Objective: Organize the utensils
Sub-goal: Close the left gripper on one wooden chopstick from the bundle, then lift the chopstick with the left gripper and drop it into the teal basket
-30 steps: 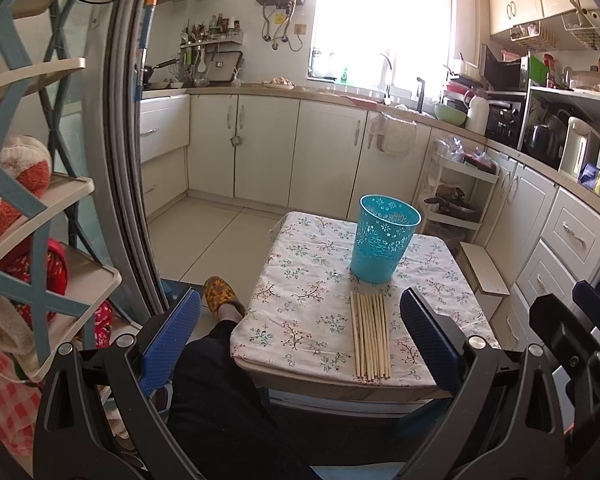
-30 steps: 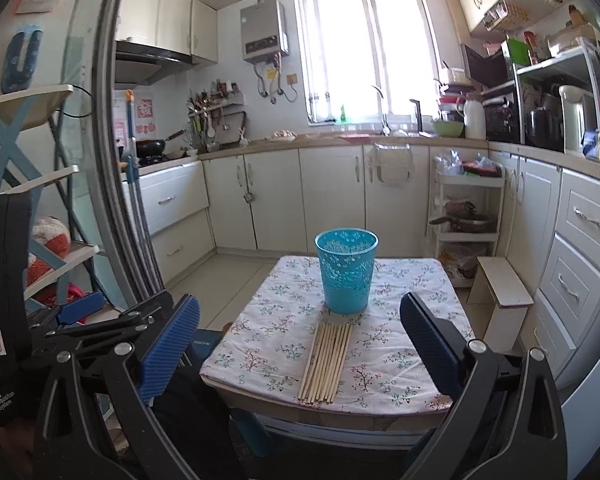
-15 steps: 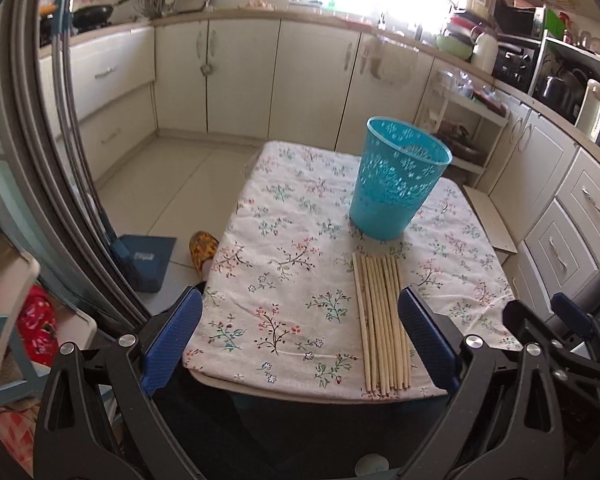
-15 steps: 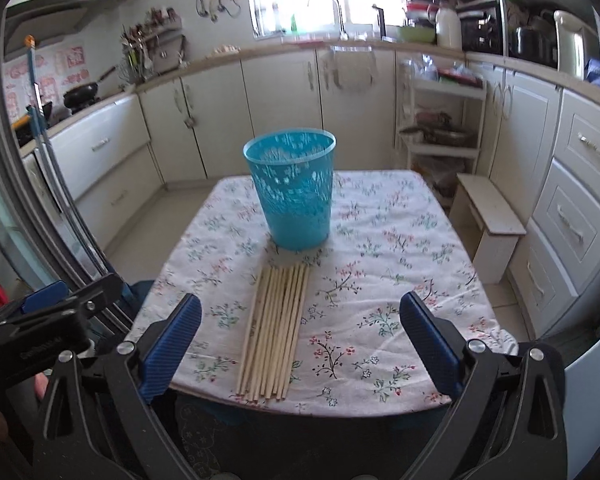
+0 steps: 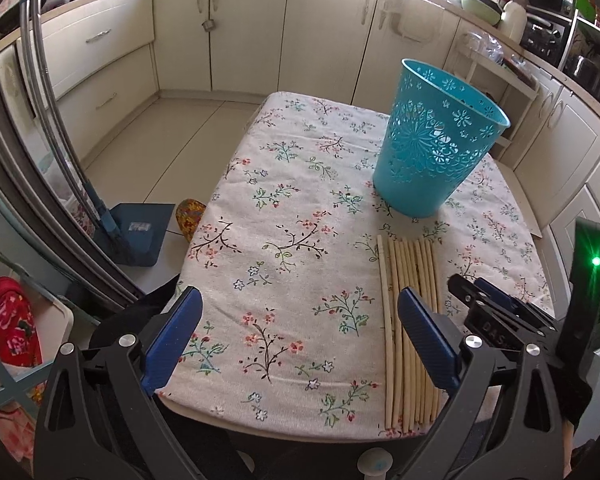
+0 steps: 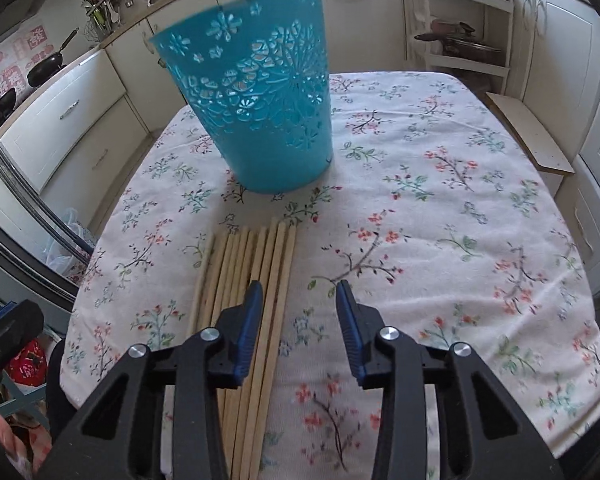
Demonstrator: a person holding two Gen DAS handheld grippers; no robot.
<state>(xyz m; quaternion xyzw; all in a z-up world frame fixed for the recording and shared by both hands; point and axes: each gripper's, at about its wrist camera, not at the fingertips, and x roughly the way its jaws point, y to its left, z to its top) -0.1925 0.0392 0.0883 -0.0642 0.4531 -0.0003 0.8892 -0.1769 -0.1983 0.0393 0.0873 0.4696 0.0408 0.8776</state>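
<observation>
Several pale wooden chopsticks lie side by side; left fingers spread wide, right fingers closing, empty.

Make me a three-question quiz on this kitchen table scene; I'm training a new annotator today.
1. True or false: the chopsticks already stand inside the blue basket.
2. Which gripper has the wider gap, the left gripper or the right gripper?
3. What covers the table?

Key
1. False: they lie flat in a row in front of it.
2. The left; the right's jaws are closing, with the row's right-hand sticks between them.
3. A floral tablecloth.
</observation>
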